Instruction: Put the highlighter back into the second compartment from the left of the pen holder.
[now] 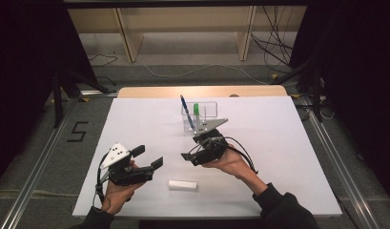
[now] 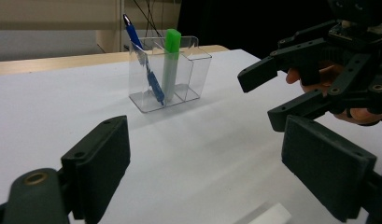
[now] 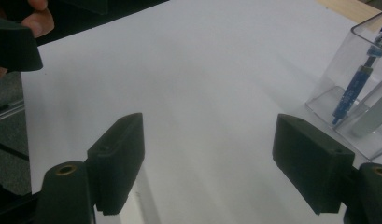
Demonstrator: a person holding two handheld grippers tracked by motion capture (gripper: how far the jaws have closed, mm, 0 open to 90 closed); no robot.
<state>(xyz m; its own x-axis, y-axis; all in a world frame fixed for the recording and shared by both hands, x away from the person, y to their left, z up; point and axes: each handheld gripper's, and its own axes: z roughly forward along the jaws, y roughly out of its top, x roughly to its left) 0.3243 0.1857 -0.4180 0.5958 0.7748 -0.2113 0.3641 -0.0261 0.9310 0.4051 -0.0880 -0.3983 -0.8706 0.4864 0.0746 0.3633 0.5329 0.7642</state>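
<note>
I see a clear box point(image 1: 202, 116) on the counter point(image 1: 278, 143), blue pen point(image 1: 186, 110) and green marker point(image 1: 196, 110) inside, both my hand-held grippers, left point(image 1: 149, 156) and right point(image 1: 189, 156), spread wide, empty

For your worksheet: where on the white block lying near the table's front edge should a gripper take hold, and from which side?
Grip the white block across its middle, on the two long sides, coming straight down. It lies flat with bare table around it, so the open left gripper probably suits.

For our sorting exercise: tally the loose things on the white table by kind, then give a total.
Blue pen: 1
Green marker: 1
Clear holder: 1
White eraser: 1
Total: 4
</note>
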